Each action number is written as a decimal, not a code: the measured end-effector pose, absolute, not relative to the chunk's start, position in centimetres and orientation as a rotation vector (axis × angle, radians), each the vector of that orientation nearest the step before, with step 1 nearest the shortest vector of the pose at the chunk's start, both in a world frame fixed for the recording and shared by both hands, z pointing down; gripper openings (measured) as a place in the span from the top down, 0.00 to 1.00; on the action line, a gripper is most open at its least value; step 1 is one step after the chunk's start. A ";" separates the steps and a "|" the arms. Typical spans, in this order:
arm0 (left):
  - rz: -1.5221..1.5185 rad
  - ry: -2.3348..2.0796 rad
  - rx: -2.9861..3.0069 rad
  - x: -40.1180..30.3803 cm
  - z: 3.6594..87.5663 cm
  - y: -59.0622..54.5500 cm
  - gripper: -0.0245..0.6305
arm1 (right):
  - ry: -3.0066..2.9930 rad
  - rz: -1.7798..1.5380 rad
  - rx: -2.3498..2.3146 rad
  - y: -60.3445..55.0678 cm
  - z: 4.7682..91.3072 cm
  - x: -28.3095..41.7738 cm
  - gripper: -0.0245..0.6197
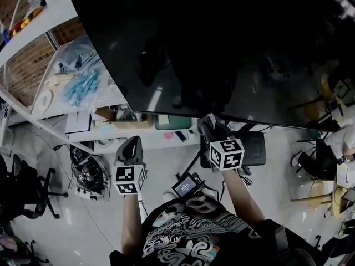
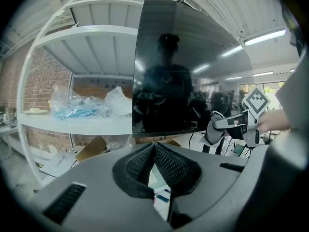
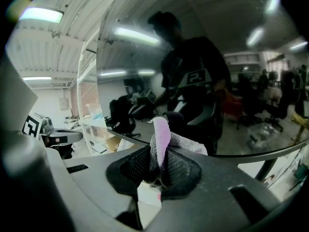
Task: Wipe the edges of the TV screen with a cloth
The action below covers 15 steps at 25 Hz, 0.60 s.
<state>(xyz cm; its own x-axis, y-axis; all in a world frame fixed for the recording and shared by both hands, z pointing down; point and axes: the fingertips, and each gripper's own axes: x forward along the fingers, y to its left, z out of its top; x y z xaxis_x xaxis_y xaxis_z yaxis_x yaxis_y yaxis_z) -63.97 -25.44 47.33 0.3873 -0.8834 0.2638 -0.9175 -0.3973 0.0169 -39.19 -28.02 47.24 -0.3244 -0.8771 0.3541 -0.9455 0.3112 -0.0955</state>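
Note:
The big black TV screen (image 1: 233,49) fills the top of the head view; its lower edge runs from centre left to the right. My right gripper (image 1: 207,122) points up at that lower edge, shut on a pale purple-white cloth (image 3: 164,138) whose tip sticks up over the edge in the right gripper view. I cannot tell whether the cloth touches the frame. My left gripper (image 1: 131,142) hangs lower and to the left, below the screen's lower left corner, shut with nothing between its pads (image 2: 140,166). The left gripper view shows the TV screen (image 2: 193,66) and the right gripper (image 2: 227,124).
A white shelf rack (image 1: 61,101) with plastic bags (image 1: 80,85) and a cardboard box (image 1: 119,118) stands left of the TV. Below are a small screen device (image 1: 186,185), cables and the TV stand base (image 1: 252,148). Office chairs (image 1: 25,187) stand at the left and right.

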 end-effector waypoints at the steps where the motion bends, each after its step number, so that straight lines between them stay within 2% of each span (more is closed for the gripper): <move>1: 0.318 -1.618 2.485 -63.9 47.3 -25.5 0.94 | -2.341 0.421 1.664 -28.0 47.2 -39.3 0.83; 15: 0.308 -1.573 2.506 -64.7 48.0 -26.6 0.93 | -2.327 0.423 1.681 -28.5 47.2 -40.6 0.83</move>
